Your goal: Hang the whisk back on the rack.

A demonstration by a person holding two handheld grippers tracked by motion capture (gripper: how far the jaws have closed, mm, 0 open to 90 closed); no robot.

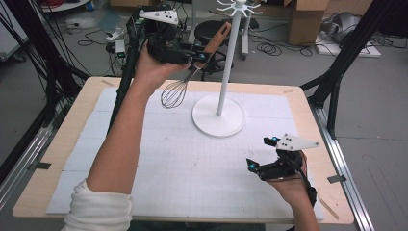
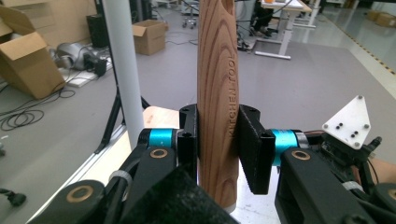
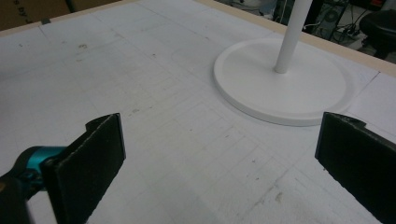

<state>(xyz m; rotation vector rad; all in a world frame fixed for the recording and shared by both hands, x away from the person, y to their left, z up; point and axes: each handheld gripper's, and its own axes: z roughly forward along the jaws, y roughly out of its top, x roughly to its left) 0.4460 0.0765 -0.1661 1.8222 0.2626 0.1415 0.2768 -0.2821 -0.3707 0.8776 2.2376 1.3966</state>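
Wooden-handled whisk point(image 1: 192, 72) is sitting clenched in the left tool point(image 1: 198, 57), its pads pressing both sides of the handle point(image 2: 217, 102), wires hanging above the table's point(image 1: 57, 139) far edge just beside the white stand's point(image 1: 219, 115) pole. Right tool point(image 1: 262, 153) is hovering released, jaws spread wide over the white mat point(image 3: 163, 140) near the stand's base.

whisks: 1 point(image 1: 175, 90) | stands: 1 point(image 1: 219, 115) | grippers: 2 point(image 1: 196, 57) point(image 1: 262, 155)
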